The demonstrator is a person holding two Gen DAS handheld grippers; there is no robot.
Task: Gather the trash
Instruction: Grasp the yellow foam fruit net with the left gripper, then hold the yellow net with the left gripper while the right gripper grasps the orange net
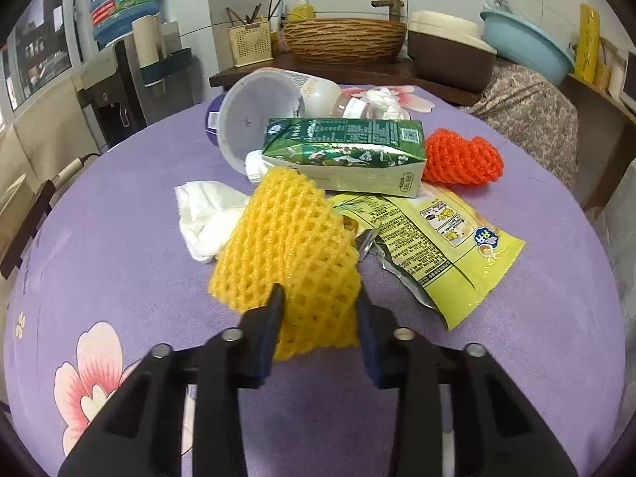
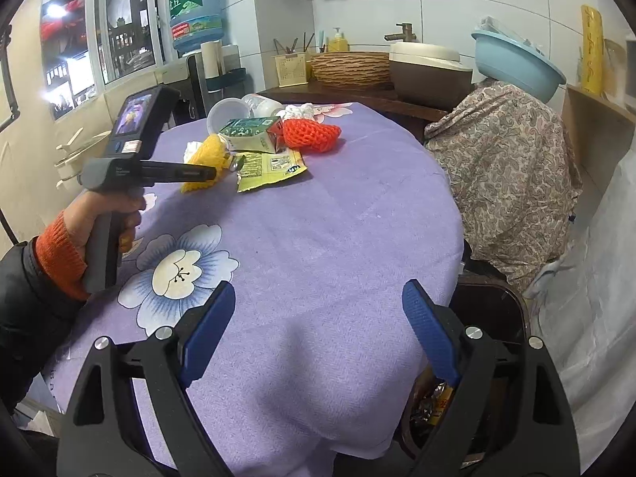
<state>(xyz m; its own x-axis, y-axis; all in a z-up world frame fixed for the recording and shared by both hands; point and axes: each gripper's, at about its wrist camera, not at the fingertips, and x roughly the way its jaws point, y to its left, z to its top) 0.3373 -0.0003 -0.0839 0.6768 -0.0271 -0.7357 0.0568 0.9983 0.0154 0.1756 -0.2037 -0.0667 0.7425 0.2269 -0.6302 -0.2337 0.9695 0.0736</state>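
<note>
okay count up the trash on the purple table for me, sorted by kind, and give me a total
Foam fruit nets: 2, yellow and orange
Crumpled tissues: 2, near and far
Green carton: 1
Snack wrapper: 1
White plastic tub: 1
Clear plastic bottle: 1
Total: 8

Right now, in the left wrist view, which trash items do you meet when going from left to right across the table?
White tissue → yellow foam net, between the pads of the left tool → yellow-green snack wrapper. The carton, cup and orange net lie farther back and overlap, so I leave them out.
</note>
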